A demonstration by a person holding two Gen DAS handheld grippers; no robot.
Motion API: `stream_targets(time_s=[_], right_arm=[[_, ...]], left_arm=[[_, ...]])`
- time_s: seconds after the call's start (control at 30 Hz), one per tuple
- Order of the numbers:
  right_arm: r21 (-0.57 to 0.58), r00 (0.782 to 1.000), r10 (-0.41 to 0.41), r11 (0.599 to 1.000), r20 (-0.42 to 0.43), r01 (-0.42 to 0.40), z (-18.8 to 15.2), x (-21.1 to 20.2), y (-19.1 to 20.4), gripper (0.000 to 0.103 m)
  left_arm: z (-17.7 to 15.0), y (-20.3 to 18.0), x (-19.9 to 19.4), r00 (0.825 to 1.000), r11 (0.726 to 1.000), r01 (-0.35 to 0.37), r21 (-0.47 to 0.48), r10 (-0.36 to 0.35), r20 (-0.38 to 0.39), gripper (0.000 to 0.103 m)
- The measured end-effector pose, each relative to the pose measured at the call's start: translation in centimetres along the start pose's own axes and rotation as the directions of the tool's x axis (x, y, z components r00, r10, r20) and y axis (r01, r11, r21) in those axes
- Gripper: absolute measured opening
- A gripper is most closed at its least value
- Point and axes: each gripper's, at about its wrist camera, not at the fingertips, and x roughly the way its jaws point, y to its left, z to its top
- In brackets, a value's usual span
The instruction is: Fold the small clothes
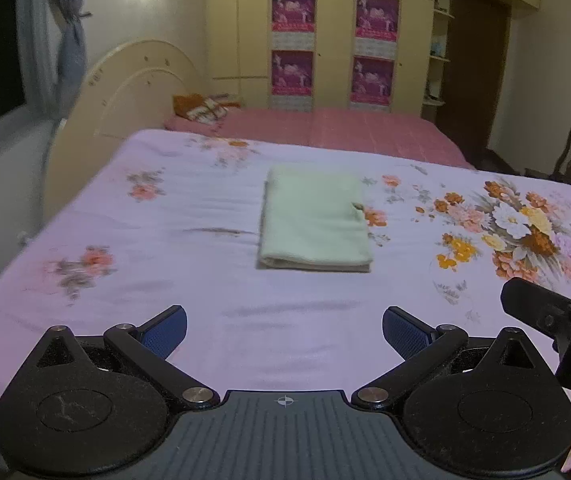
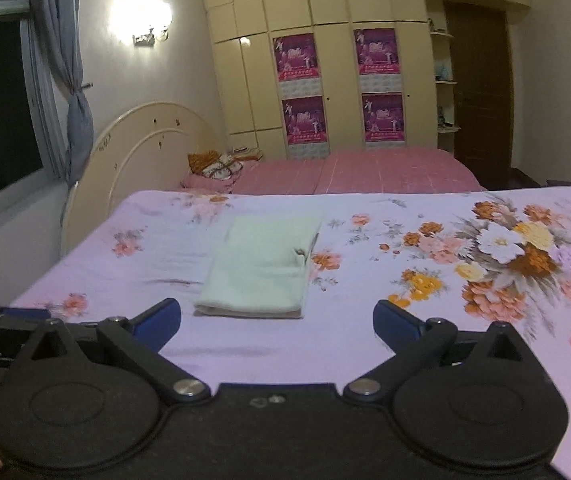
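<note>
Green and soft, the folded cloth (image 1: 314, 220) lies flat on the bed (image 1: 189, 208). It is folded into a neat block and sits near the middle of the flowery sheet (image 1: 517, 224), with the big bunch of printed flowers off to its right.

The left gripper (image 1: 284, 330) hangs over the near edge of the bed. Its blue fingers (image 1: 165, 332) are spread wide apart and hold nothing. The cloth is farther away than the fingers and does not touch them.

The right gripper (image 2: 276, 322) is also at the near edge, just beside the left one. Its fingers (image 2: 395, 326) are wide apart too, with nothing between them. In the right wrist view the cloth (image 2: 263, 268) lies just past the fingertips, a little to the left.

Behind the flowery bed is a pink bed (image 2: 365, 170) with pillows (image 2: 213, 166). On the far wall stands a tall cream wardrobe (image 2: 337, 72) with four purple posters (image 2: 296, 58). A lamp (image 2: 141, 16) shines on the wall at the left.
</note>
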Motion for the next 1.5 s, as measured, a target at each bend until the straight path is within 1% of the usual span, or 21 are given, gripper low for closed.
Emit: stream_targets(time_s=[0.1, 0.2, 0.33, 0.43, 0.73, 0.9, 1.1, 1.5], right_arm=[[0.004, 1.000, 0.013, 1.000, 0.008, -0.013, -0.3, -2.6, 0.0, 0.102], [0.004, 1.000, -0.004, 1.000, 0.028, 0.004, -0.4, -4.5, 0.1, 0.102], [-0.005, 0.998, -0.003, 1.000, 0.067, 0.003, -0.8, -6.4, 0.1, 0.102], [-0.019, 0.998, -0.004, 1.000, 0.064, 0.005, -1.0, -6.9, 0.1, 0.102], [-0.044, 0.997, -0.011, 0.999, 0.076, 0.014, -1.6, -7.9, 0.3, 0.102], [-0.053, 0.997, -0.038, 0.998, 0.074, 0.042, -1.8, -8.0, 0.2, 0.102], [-0.052, 0.996, -0.052, 0.997, 0.068, 0.056, -1.7, -7.7, 0.1, 0.102], [-0.046, 0.997, -0.050, 0.998, 0.060, 0.053, -1.7, -7.2, -0.1, 0.102]], left_arm=[[-1.1, 0.0, -2.9, 1.000, 1.000, -0.001, -0.006, 0.001, 0.013, 0.103], [-2.0, -0.1, -5.3, 0.999, 1.000, -0.006, -0.011, 0.007, 0.041, 0.103], [-2.7, -0.3, -7.0, 0.998, 1.000, -0.015, -0.015, 0.016, 0.058, 0.103], [-3.2, 0.0, -7.9, 0.998, 0.999, -0.015, -0.033, 0.017, 0.059, 0.103], [-3.8, 0.3, -8.4, 0.998, 0.998, -0.027, -0.055, 0.030, 0.055, 0.103], [-3.6, 0.2, -8.4, 0.998, 0.998, -0.026, -0.056, 0.029, 0.060, 0.103], [-3.4, -0.1, -8.2, 0.998, 0.998, -0.025, -0.053, 0.029, 0.060, 0.103], [-2.6, -0.8, -7.8, 0.997, 0.998, -0.041, -0.036, 0.043, 0.070, 0.103]])
